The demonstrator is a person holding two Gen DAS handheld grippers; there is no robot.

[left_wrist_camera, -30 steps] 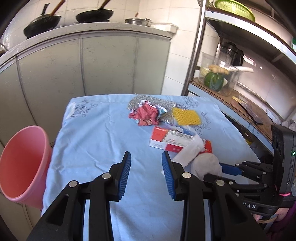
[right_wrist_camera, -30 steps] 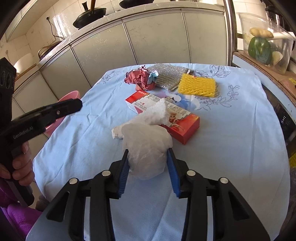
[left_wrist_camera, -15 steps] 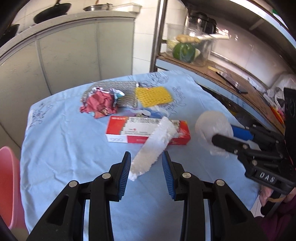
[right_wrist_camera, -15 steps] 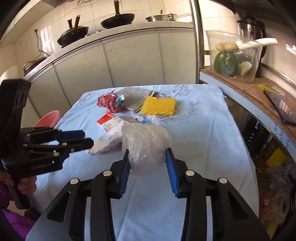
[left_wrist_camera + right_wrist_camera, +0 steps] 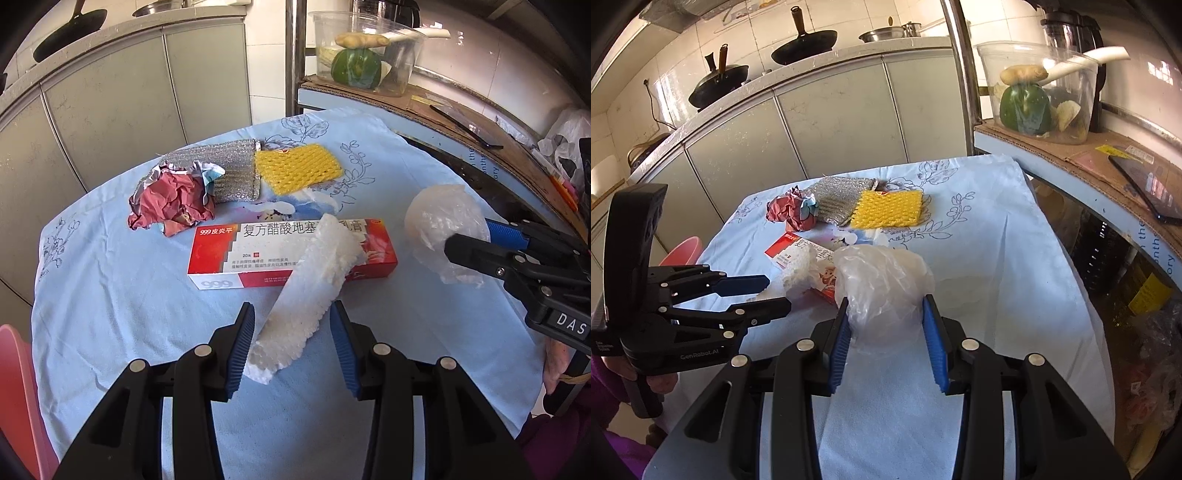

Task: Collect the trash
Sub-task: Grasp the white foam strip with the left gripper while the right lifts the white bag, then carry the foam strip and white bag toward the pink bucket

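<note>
My right gripper (image 5: 888,341) is shut on a crumpled clear plastic bag (image 5: 882,284) and holds it above the blue tablecloth; the bag also shows in the left wrist view (image 5: 441,230). My left gripper (image 5: 291,349) is open, its jaws on either side of a white foam strip (image 5: 310,291) that leans on a red and white medicine box (image 5: 291,251). Crumpled red paper (image 5: 170,206), a silver scouring pad (image 5: 225,173) and a yellow foam net (image 5: 299,168) lie further back.
A pink bin (image 5: 18,398) stands off the table's left edge. Grey cabinets (image 5: 110,92) stand behind. A shelf unit on the right carries a clear container of vegetables (image 5: 364,62) and a knife (image 5: 465,127). The tablecloth (image 5: 110,314) drops off at the sides.
The right gripper lifted the plastic bag off the foam strip and moved it right. The left gripper swung right and forward until its open jaws straddle the foam strip.
</note>
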